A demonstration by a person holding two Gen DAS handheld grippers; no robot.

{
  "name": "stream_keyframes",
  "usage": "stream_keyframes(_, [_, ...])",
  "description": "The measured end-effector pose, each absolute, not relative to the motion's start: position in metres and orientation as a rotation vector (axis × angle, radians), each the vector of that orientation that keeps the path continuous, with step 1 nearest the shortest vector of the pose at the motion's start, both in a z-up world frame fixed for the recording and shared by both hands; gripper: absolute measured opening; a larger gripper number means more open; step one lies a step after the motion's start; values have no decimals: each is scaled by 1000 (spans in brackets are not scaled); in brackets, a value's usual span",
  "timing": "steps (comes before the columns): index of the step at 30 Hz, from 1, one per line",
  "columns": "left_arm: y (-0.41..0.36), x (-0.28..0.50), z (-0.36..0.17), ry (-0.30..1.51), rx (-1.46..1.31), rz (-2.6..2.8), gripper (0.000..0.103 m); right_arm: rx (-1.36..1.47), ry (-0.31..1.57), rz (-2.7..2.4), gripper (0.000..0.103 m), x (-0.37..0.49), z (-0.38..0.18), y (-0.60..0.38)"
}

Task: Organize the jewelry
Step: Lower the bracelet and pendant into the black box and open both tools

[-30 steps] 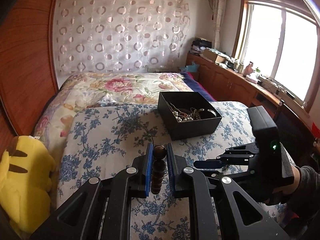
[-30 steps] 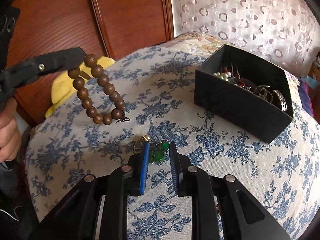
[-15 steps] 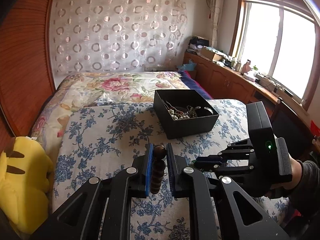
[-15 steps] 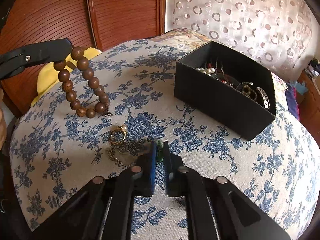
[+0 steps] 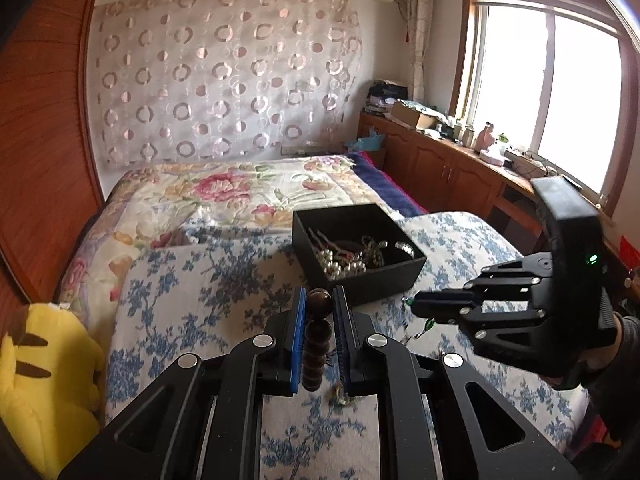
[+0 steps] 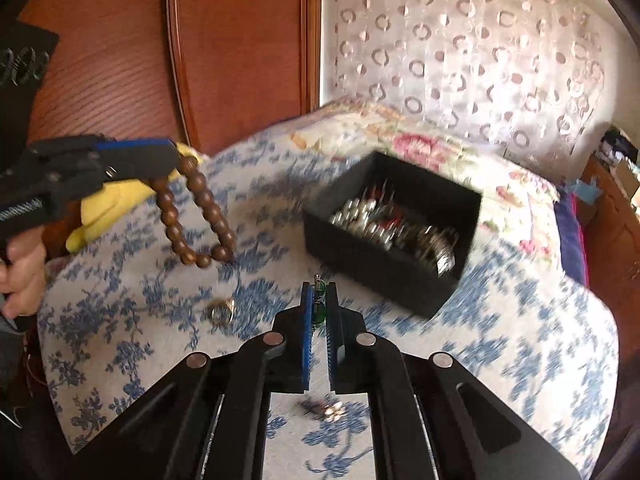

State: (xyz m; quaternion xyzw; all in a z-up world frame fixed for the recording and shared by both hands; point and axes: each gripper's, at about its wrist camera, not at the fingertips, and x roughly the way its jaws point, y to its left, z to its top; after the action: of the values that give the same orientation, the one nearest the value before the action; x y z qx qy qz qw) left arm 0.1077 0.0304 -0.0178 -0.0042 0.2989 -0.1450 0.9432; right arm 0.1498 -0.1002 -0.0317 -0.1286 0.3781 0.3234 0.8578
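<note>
My left gripper is shut on a brown wooden bead bracelet, held above the blue-flowered cloth; the bracelet hangs as a loop in the right wrist view. My right gripper is shut on a green-stone necklace, lifted off the cloth; it shows in the left wrist view with the chain dangling. The black jewelry box, holding pearls and bangles, stands just beyond both grippers and also shows in the right wrist view.
A gold ring and a small trinket lie on the cloth near my right gripper. A yellow plush toy sits at the left edge. A wooden headboard rises behind. Cabinets run under the window.
My right gripper has closed on the green necklace and lifted it toward the box. My left gripper keeps hold of the bead bracelet and has risen slightly.
</note>
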Motion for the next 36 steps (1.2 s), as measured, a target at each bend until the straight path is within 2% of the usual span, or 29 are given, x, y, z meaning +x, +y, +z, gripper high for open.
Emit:
stream_keyframes(11, [13,134,11,555,12,-307,12,-251,672,646,7,183,20,-127])
stream_keyframes(20, [-3,158,18,554,36,-307,12,-234,628,627,7,219,34,-136])
stream_keyframes(36, [-21,203,9,597,60,-315,12,-177,721,611,10,280,-6,-137])
